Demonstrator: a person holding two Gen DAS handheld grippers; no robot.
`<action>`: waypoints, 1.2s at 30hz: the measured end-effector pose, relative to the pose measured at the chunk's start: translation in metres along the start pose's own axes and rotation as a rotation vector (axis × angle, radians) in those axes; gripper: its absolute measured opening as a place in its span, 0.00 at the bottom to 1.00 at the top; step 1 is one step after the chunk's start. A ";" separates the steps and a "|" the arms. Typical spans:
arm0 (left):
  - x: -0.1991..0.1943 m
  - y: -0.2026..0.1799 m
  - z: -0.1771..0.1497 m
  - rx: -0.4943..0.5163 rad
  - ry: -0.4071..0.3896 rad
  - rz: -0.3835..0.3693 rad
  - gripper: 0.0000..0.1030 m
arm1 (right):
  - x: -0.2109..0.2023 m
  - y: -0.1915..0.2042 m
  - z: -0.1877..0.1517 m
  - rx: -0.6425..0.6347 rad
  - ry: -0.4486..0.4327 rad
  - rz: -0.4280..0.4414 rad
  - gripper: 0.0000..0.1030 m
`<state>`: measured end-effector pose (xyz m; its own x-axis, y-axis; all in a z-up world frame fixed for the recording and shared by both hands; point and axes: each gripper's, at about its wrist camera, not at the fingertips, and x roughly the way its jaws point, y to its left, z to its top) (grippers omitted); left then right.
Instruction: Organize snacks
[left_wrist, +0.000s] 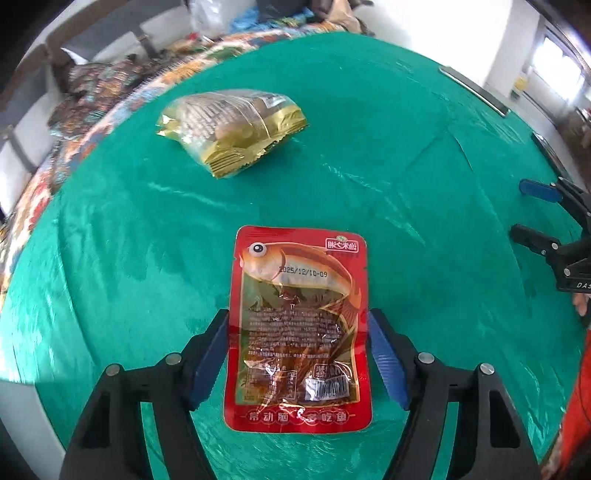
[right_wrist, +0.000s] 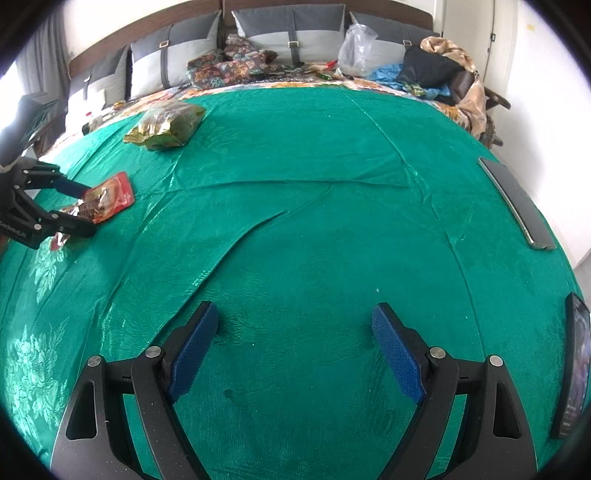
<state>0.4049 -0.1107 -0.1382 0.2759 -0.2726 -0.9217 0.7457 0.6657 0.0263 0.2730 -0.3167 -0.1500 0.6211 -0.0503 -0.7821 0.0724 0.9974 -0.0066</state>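
Observation:
A red fish-snack packet (left_wrist: 299, 325) lies flat on the green cloth, between the blue pads of my left gripper (left_wrist: 298, 325). The jaws stand wide, one at each long edge of the packet, touching or nearly so. A clear bag of gold-wrapped snacks (left_wrist: 232, 133) lies beyond it to the left. In the right wrist view the red packet (right_wrist: 109, 197) and left gripper (right_wrist: 83, 208) sit at far left, the gold bag (right_wrist: 166, 125) behind them. My right gripper (right_wrist: 293, 325) is open and empty over bare cloth; it also shows in the left wrist view (left_wrist: 524, 208).
The green cloth (right_wrist: 295, 221) covers a bed with creases across its middle. A phone (right_wrist: 517, 203) lies near the right edge and a dark tablet (right_wrist: 574, 369) at the far right. Pillows, a plastic bag (right_wrist: 356, 48) and clothes sit at the head of the bed.

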 end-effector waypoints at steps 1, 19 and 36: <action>-0.003 -0.002 -0.005 -0.024 -0.010 0.003 0.69 | 0.000 0.000 0.000 0.000 0.000 0.000 0.85; -0.067 0.022 -0.163 -0.591 -0.166 0.302 0.75 | 0.000 0.000 0.001 0.000 0.000 0.000 0.85; -0.047 0.042 -0.157 -0.645 -0.205 0.337 1.00 | 0.000 -0.001 0.001 0.000 0.000 0.000 0.85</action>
<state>0.3280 0.0391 -0.1543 0.5804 -0.0642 -0.8118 0.1155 0.9933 0.0040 0.2740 -0.3174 -0.1495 0.6210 -0.0499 -0.7822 0.0719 0.9974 -0.0065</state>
